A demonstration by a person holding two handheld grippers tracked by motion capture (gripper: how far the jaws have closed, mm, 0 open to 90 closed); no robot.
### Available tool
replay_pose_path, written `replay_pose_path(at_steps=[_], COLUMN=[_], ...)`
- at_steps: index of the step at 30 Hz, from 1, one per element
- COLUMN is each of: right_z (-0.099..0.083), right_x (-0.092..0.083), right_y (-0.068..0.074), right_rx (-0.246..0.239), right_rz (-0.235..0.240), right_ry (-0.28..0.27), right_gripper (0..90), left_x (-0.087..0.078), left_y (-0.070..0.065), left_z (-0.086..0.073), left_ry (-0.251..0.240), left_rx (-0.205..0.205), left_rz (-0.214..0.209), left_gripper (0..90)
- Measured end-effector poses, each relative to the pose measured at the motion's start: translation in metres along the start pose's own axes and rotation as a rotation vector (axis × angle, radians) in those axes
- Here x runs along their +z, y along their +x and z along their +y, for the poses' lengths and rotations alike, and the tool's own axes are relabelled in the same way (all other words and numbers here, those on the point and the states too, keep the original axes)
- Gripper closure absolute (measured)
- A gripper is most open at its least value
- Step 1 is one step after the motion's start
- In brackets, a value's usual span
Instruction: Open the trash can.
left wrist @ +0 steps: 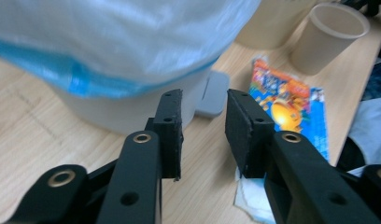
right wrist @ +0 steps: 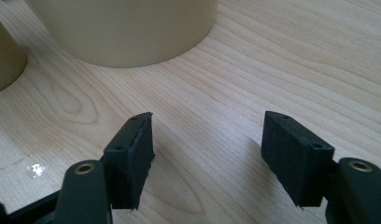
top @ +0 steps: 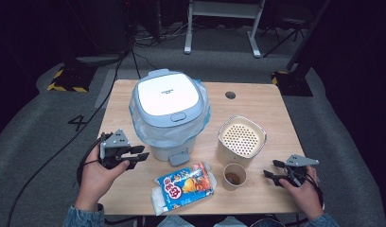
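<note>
The right gripper (right wrist: 207,156) is rising from the bottom of the frame, its two black jaws standing apart with nothing between them; bare wooden table (right wrist: 282,65) is showing through the gap; a beige container (right wrist: 128,28) is sitting at the top, left of centre, its rounded base resting on the wood; a paper cup (right wrist: 4,58) is edging in at the upper left, just beside the container.

Black two-jaw grippers, left gripper (top: 140,156), right gripper (top: 271,169) (grey three-cornered plates atop); brass-ringed holes; denim sleeves.
</note>
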State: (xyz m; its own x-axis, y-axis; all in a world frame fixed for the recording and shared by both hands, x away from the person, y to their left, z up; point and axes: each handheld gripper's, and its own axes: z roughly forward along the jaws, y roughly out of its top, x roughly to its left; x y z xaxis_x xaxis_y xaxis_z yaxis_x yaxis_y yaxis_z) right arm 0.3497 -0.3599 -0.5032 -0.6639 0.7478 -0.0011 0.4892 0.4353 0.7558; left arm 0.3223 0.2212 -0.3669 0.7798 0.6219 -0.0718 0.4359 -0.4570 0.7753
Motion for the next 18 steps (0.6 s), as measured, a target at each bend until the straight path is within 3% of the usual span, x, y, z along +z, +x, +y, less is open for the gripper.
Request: replay_pose_path(at_steps=[5, 9, 12, 15, 18], right_z=[0.0, 0.0, 0.0, 0.0, 0.0], right_x=[0.0, 0.0, 0.0, 0.0, 0.0], right_y=[0.0, -0.001, -0.001, -0.001, 0.0], right_rx=[0.0, -0.006, -0.008, -0.007, -0.007], right_rz=[0.0, 0.003, 0.005, 0.004, 0.0], right_ry=[-0.001, 0.0, 0.0, -0.001, -0.001], right_gripper=[35.0, 34.9, 34.8, 34.9, 34.8], left_x=[-0.003, -0.01, -0.014, -0.014, -0.018], left_y=[0.0, 0.0, -0.003, -0.005, -0.007], left_z=[0.004, 0.01, 0.02, 0.03, 0.042], left_ry=[-0.006, -0.048, -0.087, -0.069, -0.082], left_rx=[0.012, 0.017, 0.032, 0.049, 0.068], left_rz=[-0.001, -0.023, -0.065, -0.082, -0.119], left_gripper=[68.4, 70.3, 71.0, 71.0, 73.9])
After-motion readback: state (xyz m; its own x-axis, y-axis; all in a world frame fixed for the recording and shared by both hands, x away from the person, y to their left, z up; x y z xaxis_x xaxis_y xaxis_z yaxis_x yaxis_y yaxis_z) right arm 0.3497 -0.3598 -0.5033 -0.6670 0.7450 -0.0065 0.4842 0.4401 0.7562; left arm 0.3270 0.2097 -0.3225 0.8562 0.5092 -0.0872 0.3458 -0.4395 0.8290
